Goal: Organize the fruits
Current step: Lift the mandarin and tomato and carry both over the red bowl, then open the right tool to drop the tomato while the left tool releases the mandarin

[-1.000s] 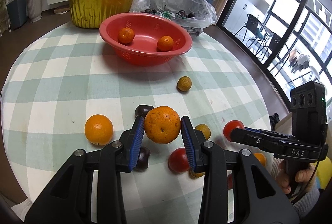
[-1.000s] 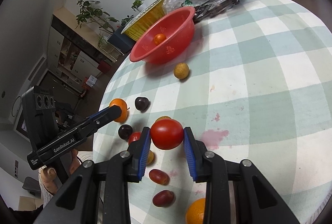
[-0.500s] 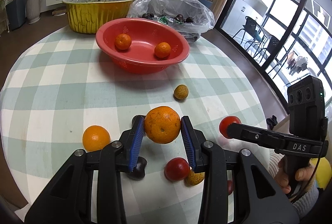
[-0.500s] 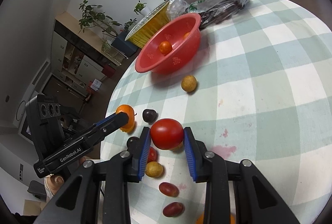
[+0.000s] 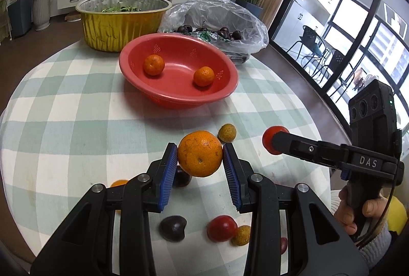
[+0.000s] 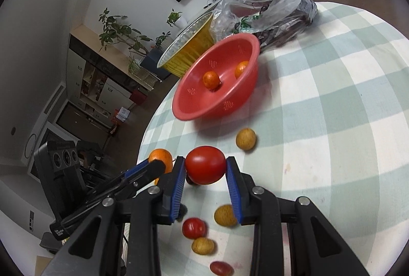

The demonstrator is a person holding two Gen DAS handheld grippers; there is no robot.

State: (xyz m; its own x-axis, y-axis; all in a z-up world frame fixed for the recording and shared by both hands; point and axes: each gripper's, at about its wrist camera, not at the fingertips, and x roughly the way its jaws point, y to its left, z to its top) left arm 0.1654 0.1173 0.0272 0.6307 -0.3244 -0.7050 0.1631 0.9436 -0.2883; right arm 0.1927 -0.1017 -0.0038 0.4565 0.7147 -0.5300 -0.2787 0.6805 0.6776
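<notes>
The left hand-held gripper is clamped on an orange; beneath it a dark fruit is half hidden. The right hand-held gripper pinches a tomato, covering what may be another fruit. Farther back, the red bowl on the counter holds two small oranges

Orange and tomato (both clamped)

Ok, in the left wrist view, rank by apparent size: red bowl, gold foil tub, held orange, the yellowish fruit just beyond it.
1. Red bowl
2. Gold foil tub, though farther away, so unsure
3. Held orange, enlarged by nearness
4. Yellowish fruit
</notes>
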